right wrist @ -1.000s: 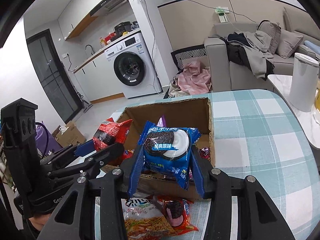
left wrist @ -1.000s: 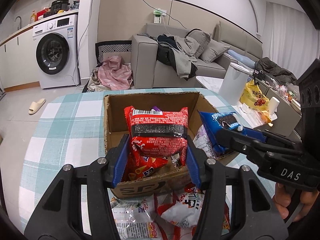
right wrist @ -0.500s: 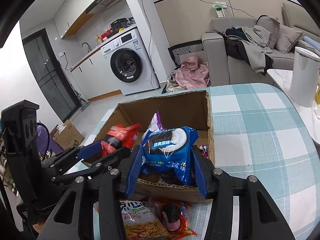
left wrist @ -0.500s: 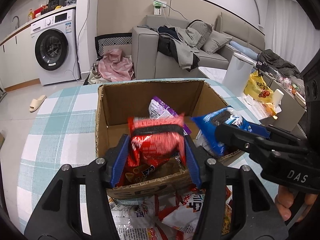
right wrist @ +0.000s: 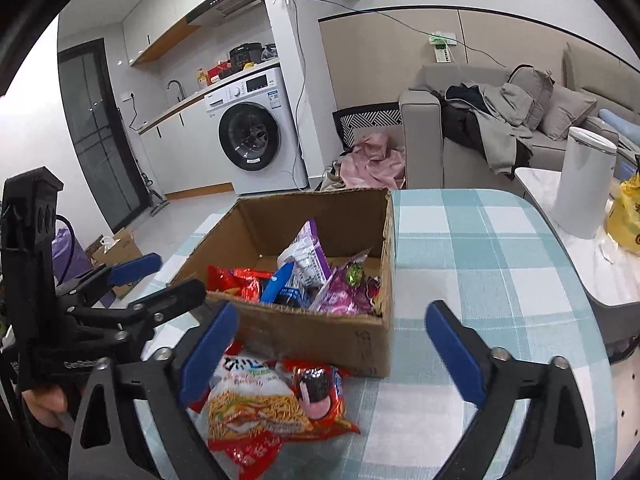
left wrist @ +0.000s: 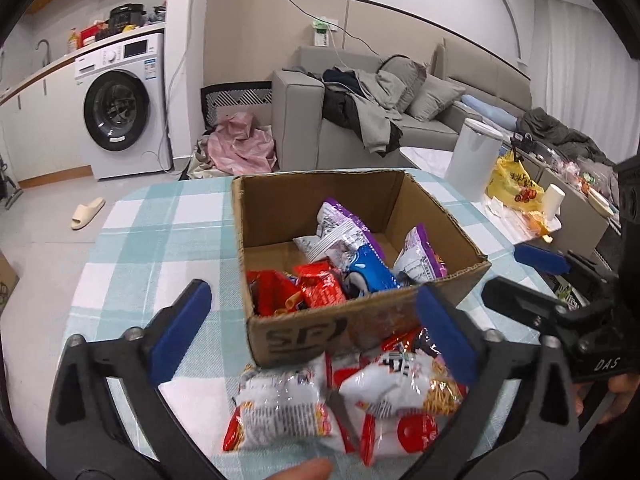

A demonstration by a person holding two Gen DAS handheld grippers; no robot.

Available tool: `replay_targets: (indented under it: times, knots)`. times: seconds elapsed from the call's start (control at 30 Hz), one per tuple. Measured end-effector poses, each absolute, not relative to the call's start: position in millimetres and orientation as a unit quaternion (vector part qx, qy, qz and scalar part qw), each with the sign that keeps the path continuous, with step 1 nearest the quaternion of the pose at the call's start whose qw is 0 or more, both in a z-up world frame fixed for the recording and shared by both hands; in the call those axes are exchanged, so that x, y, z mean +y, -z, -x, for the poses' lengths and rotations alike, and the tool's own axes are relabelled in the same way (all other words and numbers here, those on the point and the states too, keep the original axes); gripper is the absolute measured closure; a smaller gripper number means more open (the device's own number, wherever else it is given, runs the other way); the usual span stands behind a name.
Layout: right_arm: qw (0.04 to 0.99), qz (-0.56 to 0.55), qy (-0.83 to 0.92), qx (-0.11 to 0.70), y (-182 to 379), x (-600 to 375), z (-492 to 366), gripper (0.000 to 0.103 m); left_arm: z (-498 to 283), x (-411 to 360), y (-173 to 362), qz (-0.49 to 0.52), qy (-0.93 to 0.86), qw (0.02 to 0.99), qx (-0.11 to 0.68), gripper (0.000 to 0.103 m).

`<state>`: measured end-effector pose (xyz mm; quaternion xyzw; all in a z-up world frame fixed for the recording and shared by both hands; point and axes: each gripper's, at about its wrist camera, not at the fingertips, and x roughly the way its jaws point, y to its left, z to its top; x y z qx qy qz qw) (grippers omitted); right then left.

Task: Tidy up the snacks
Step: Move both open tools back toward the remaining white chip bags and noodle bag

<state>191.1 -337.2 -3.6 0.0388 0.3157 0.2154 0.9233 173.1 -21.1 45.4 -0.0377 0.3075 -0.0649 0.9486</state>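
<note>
Both my claws gape empty: left gripper, right gripper. Loose snack packets at 6 o'clock of box; crinkly bags could slip a shallow pinch.

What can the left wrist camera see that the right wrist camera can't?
Only the left wrist view shows the beige slipper on the floor and the white cup beside the yellow bag.

Only the right wrist view shows the dark glass door and the range hood above the counter.

Both show the cardboard box with snacks inside, the snack packets lying on the table in front of it, the washing machine, and both open grippers: the left gripper and the right gripper.
</note>
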Motion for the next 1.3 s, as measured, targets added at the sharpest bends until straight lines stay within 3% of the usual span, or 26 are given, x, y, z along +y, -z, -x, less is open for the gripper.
replay_targets:
  times: [0.53,1.3]
  knots:
    - [0.910,-0.041,-0.247,0.332,18.1,-332.0,-148.9,0.000,-107.3,-7.1,-36.8,0.029,0.048,0.949,0.311,0.001]
    - [0.891,-0.033,-0.266,0.366,45.8,-309.3,-151.4,0.000,-111.7,3.9,-12.6,0.033,0.030,0.937,0.347,0.001]
